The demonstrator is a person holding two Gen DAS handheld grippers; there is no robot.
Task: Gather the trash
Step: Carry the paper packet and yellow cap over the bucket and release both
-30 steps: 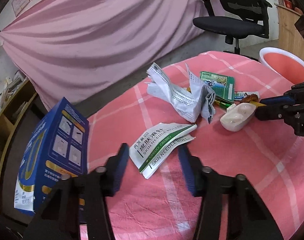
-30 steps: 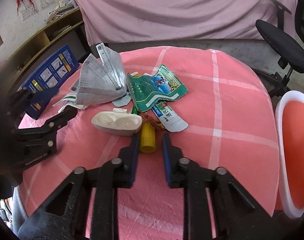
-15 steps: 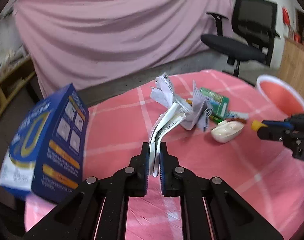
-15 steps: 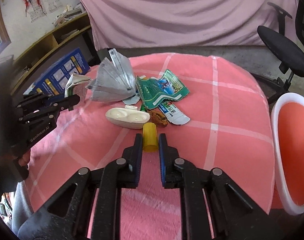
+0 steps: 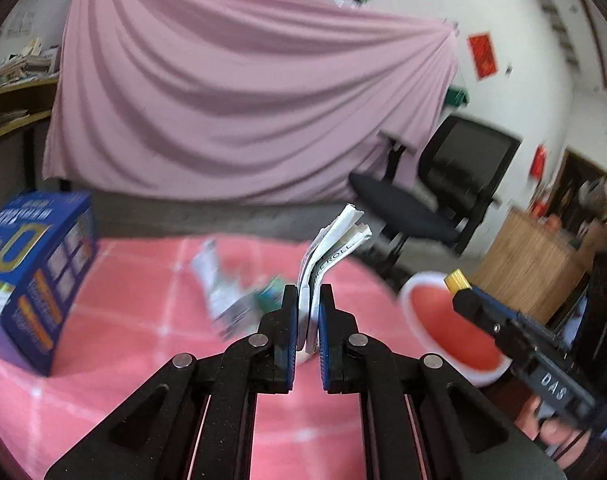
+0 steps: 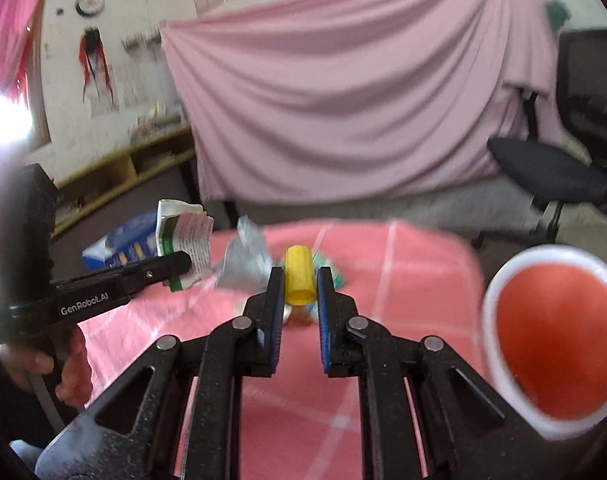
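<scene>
Left gripper (image 5: 307,292): clamped on white packet (image 5: 335,240). Right gripper (image 6: 299,280): pinching yellow cap (image 6: 299,280); bin (image 6: 499,284) rim cropped at 3 o'clock; table litter blurred.

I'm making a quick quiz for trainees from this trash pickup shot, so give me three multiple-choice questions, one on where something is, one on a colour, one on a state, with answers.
1. Where is the blue box?
A. on the table's left edge in the left claw's view
B. inside the bin
C. on the chair

2. What colour is the cap in the right claw?
A. green
B. yellow
C. white

3. What is the left claw doing?
A. standing wide open over the table
B. shut on nothing
C. shut on a white packet

Answers:
1 A, the box stands on the pink cloth at the left.
2 B, the cap between the pads is yellow.
3 C, the folded packet sticks up from between the closed pads.
</scene>
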